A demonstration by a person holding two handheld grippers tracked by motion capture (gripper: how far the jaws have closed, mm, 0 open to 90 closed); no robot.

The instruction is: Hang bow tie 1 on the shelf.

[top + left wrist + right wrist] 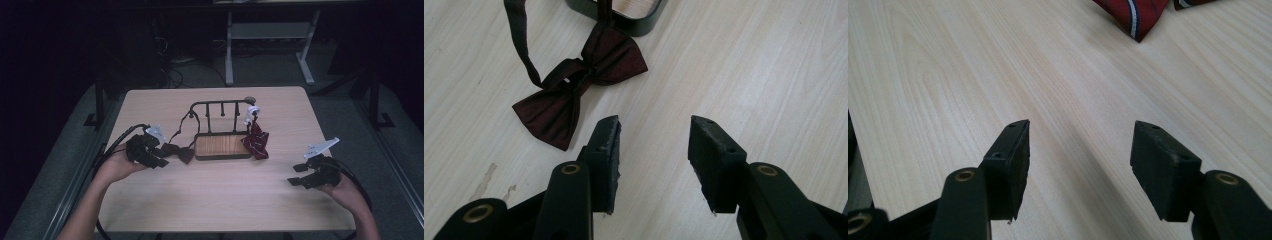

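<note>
A dark maroon bow tie [178, 151] lies flat on the table just left of a black rack with a wooden base [222, 146]; its strap runs up to the rack's rail. In the left gripper view the bow tie [580, 87] lies just beyond my left gripper [654, 131], whose jaws stand open over bare table with nothing between them. In the high view my left gripper [159, 159] sits right beside the bow tie. A red striped tie [256, 141] hangs from the rack's right end. My right gripper [300, 175] is open near the table's right edge, and in its own view my right gripper [1079, 135] is empty.
The rack's rail [220, 104] stands at the table's middle back with a white clip [251, 111] on its right end. A corner of the striped tie [1138, 15] lies ahead of the right gripper. Cables trail off both table sides. A desk frame [265, 45] stands beyond the table.
</note>
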